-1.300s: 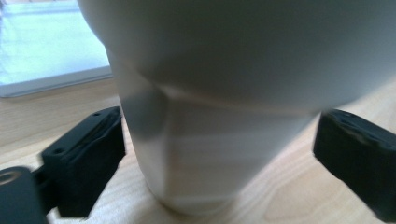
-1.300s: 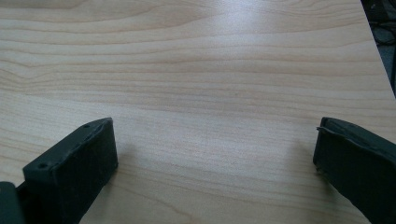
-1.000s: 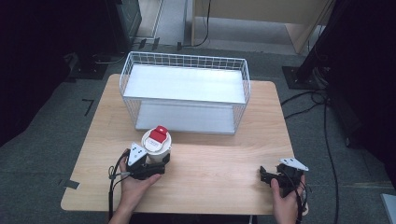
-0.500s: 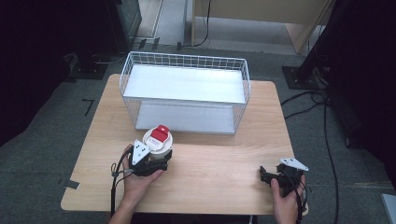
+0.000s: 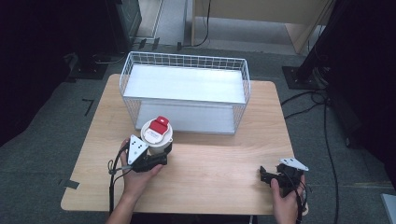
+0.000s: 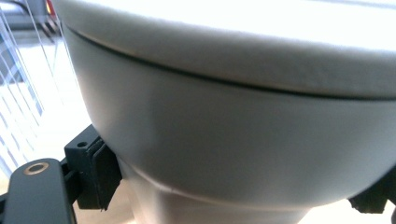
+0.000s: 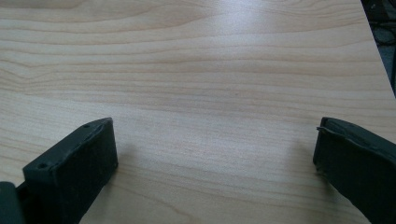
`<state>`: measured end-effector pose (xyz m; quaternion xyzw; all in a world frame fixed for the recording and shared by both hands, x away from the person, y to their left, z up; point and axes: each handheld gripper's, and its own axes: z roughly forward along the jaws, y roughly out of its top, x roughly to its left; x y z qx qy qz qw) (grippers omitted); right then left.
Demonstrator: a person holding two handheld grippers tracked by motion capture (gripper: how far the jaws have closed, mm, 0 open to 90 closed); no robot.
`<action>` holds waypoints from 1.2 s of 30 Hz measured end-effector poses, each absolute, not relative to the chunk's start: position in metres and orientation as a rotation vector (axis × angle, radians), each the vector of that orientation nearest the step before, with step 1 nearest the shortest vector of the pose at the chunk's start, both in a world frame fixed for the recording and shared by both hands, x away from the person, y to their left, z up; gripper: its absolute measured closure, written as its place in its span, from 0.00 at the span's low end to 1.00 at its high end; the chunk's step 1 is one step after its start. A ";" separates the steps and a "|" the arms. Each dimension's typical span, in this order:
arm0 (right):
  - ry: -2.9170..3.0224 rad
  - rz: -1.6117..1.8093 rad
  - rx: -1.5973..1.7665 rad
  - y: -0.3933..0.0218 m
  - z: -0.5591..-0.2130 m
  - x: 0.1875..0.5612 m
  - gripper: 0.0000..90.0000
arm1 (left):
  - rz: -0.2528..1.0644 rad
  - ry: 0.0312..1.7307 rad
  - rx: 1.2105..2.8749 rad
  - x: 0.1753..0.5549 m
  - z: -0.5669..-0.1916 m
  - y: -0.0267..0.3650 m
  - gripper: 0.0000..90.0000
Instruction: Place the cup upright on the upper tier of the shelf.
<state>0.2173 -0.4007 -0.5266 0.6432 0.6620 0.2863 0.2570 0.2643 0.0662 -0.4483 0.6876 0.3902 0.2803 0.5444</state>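
my left gripper [image 5: 156, 156] pinches the white round paper cup with the red-and-white lid [image 5: 157, 133] low on its wall, jaws pressed against both sides. the cup sits at the front left of the pale wooden table [image 5: 210, 182], just before the white wire basket [image 5: 187, 93]. i judge this the lifting step; next it must clear the basket's rim and go in. my left hand lies low and level. my right gripper [image 5: 268, 176] rests near the front right edge, jaws spread over bare wood.
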 end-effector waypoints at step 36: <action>1.796 0.778 1.743 -0.401 -0.527 0.217 0.00 | 0.831 0.752 1.436 0.302 -0.320 0.023 0.13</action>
